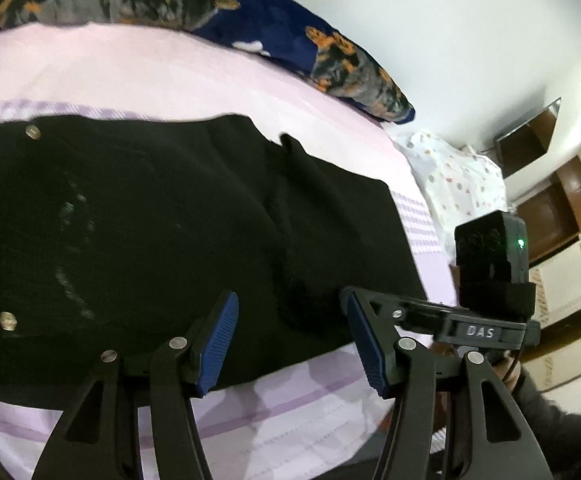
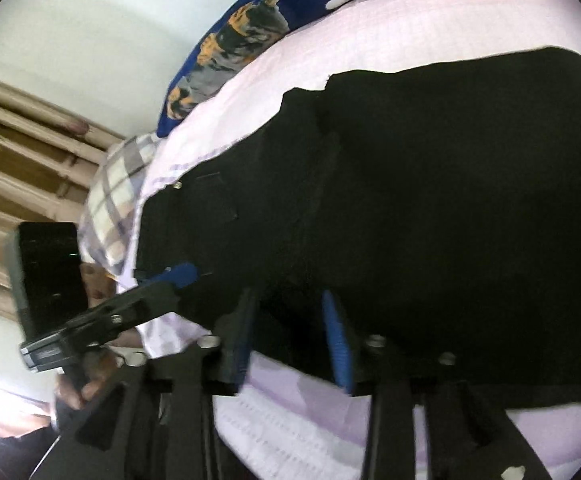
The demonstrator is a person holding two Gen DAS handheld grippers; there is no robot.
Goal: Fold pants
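The black pants (image 1: 162, 216) lie flat across a pale pink and lilac bed sheet (image 1: 290, 412), folded into a broad block, with two metal buttons (image 1: 8, 320) at the left end. The left gripper (image 1: 290, 344) hovers over the near edge of the pants, jaws about half open, nothing between them. The right gripper (image 2: 290, 340) sits at the same near edge, jaws partly open; the blue pads (image 2: 336, 344) straddle the dark cloth without pressing it. A blue patterned pillow (image 1: 194, 0) lies along the far side.
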